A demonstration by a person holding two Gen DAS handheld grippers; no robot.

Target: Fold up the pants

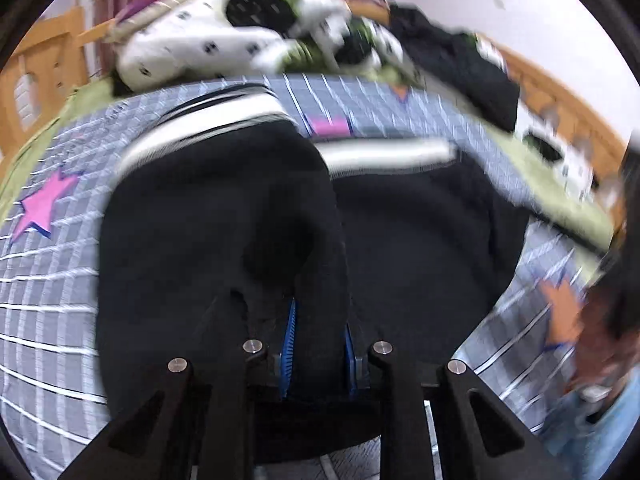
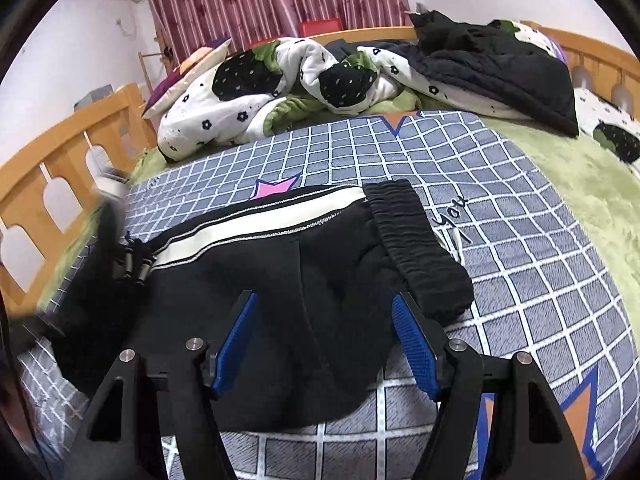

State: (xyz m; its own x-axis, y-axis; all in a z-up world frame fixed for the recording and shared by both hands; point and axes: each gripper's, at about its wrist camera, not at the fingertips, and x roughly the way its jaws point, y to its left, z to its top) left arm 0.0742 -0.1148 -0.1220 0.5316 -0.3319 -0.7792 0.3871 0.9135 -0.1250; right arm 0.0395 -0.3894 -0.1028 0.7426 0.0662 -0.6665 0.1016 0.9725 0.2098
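Left gripper (image 1: 318,344) looks, through blur, clamped on a raised fold of the black pants (image 2: 304,280); right gripper (image 2: 326,344) hangs open above them. Pants lie on the bed (image 2: 520,264) near its front edge, quilt (image 2: 280,80) beyond.

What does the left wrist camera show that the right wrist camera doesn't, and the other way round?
Only the left wrist view shows the left gripper shut on a fold of the black pants, blurred. Only the right wrist view shows the right gripper open above the pants, their elastic waistband and the word printed on the sheet. Both show the white side stripe, the checked sheet, the rumpled quilt and the wooden bed rail.
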